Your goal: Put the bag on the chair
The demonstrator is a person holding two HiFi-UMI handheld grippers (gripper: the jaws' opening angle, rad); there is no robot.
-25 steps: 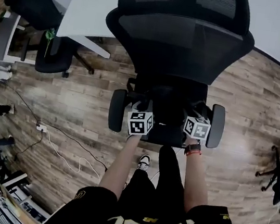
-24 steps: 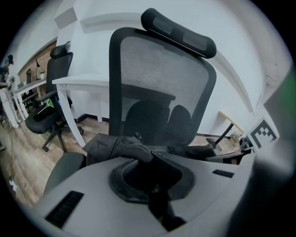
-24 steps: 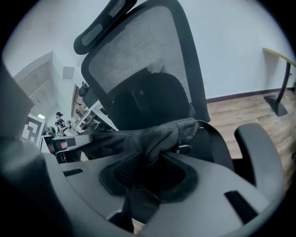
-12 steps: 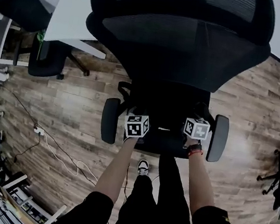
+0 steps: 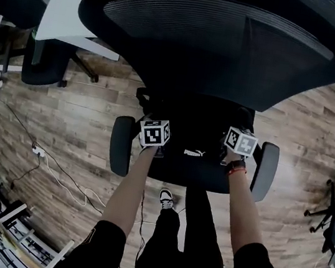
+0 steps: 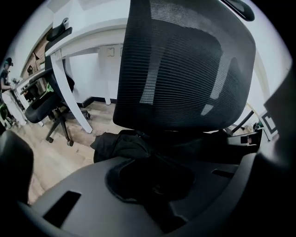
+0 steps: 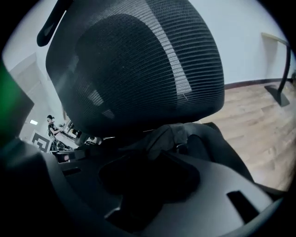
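Observation:
A black office chair with a mesh back [image 5: 218, 50] fills the head view. The black bag [image 5: 192, 159], with a small white logo, lies on the chair's seat [image 5: 210, 182] between the two armrests. My left gripper [image 5: 162, 124] is at the bag's left side, shut on bunched bag fabric [image 6: 121, 144]. My right gripper [image 5: 238, 131] is at the bag's right side. Its jaws have just been opening and stand apart, with a fold of the bag [image 7: 172, 135] at their mouth. The jaw tips are lost in the dark fabric in both gripper views.
The chair's armrests [image 5: 121, 145] [image 5: 265, 171] flank both grippers. A white desk [image 5: 78, 21] and a second black chair [image 5: 46, 60] stand at the left. A cable and power strip [image 5: 39, 151] lie on the wood floor. Another chair base [image 5: 331, 213] is at the right.
Both grippers have sunk with the bag toward the seat. The chair back has grown larger in the head view, and the bag's logo now shows on the seat.

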